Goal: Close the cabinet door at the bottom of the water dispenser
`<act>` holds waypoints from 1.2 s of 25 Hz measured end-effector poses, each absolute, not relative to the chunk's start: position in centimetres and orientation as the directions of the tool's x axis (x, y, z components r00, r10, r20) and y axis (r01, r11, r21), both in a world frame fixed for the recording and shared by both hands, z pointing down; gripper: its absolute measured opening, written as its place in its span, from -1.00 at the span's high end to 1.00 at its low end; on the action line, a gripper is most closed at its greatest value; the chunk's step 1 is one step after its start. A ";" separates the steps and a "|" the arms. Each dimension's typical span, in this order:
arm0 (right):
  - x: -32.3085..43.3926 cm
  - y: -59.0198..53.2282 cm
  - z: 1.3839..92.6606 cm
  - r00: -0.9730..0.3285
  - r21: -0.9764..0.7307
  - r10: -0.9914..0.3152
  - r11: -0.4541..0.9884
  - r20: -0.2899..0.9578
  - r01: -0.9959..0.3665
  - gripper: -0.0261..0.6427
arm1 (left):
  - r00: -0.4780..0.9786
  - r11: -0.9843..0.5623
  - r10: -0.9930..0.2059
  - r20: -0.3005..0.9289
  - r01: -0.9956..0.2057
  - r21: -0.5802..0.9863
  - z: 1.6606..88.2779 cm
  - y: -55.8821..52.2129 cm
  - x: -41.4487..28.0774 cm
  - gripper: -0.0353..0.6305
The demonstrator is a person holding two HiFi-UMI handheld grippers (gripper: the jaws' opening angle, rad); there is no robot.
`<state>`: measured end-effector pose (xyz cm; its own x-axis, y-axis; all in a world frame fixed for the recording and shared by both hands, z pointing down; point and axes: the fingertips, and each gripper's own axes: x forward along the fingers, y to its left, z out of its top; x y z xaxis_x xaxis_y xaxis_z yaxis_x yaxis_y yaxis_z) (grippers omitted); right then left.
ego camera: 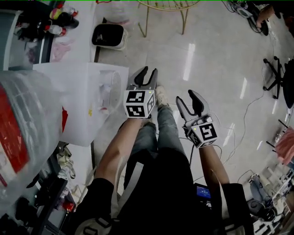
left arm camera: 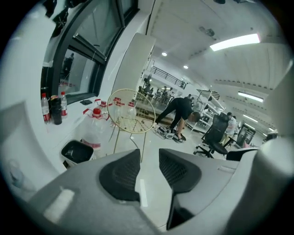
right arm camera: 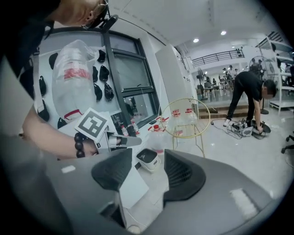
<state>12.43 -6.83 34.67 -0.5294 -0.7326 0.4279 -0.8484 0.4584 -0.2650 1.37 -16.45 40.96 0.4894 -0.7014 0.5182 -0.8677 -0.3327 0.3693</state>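
Left tool and right tool, jaws apart, empty, beside white dispenser; wire chair, bin beyond.

The dispenser at the left is plain white; the bottle nearer is clear with a red band. The left hand-held gripper and the right hand-held gripper are grey with black ribbed pads, each cube white with black squares (the same sort of pattern on both). Far off, the bin is black with a white rim and the chair is gold wire. The floor is glossy pale grey.
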 end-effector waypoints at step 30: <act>-0.9 1.0 12.3 -0.758 -0.154 -0.631 0.743 0.166 -0.652 0.53 | 0.491 -0.461 -0.855 0.169 -0.867 0.186 9.4 2.5 -13.4 0.87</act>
